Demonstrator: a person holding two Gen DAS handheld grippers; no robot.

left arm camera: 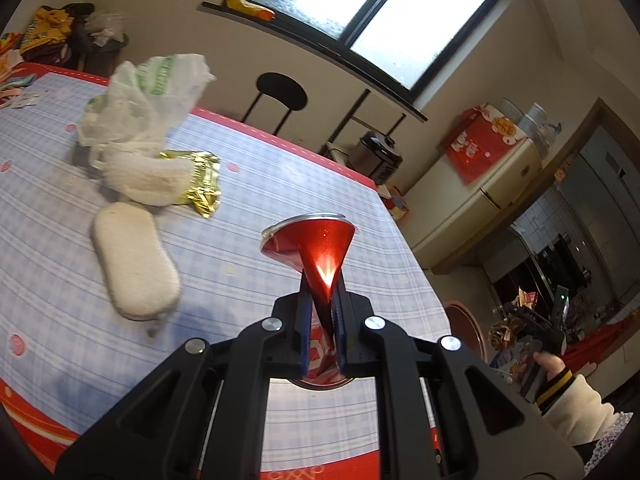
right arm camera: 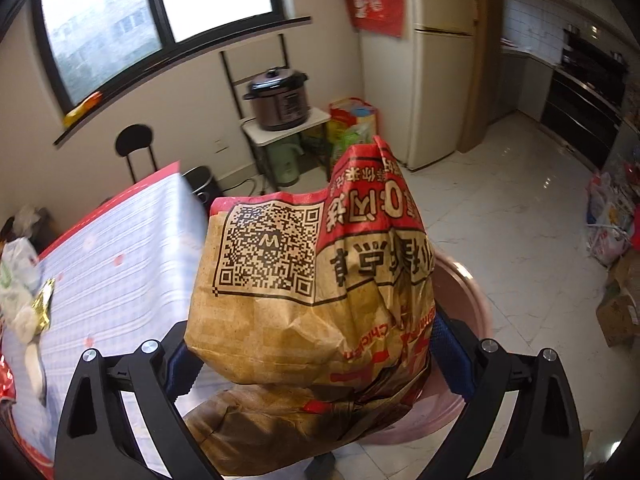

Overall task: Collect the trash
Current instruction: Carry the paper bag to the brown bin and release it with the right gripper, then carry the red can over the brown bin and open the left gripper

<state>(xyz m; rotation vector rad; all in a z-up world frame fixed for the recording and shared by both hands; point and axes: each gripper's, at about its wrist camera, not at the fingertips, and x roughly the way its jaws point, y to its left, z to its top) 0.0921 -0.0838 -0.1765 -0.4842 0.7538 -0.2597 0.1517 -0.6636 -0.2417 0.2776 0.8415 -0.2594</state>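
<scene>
My left gripper (left arm camera: 323,296) is shut on a crushed red can (left arm camera: 316,240) and holds it above the checked tablecloth (left arm camera: 248,184). My right gripper (right arm camera: 316,344) is shut on a brown and red paper takeaway bag (right arm camera: 304,288), held beside the table over a pink basin (right arm camera: 468,288) on the floor. On the table lie a gold foil wrapper (left arm camera: 202,182), a crumpled white plastic bag (left arm camera: 140,100), a white cloth (left arm camera: 148,176) and a white oval case (left arm camera: 134,266). The right gripper with its hand also shows in the left wrist view (left arm camera: 540,340).
A black chair (left arm camera: 280,92) stands behind the table. A pressure cooker (right arm camera: 280,98) sits on a small shelf near a cream fridge (right arm camera: 444,80). Bags and boxes (right arm camera: 612,240) line the floor at the right. The pink basin's rim (left arm camera: 464,320) shows off the table's corner.
</scene>
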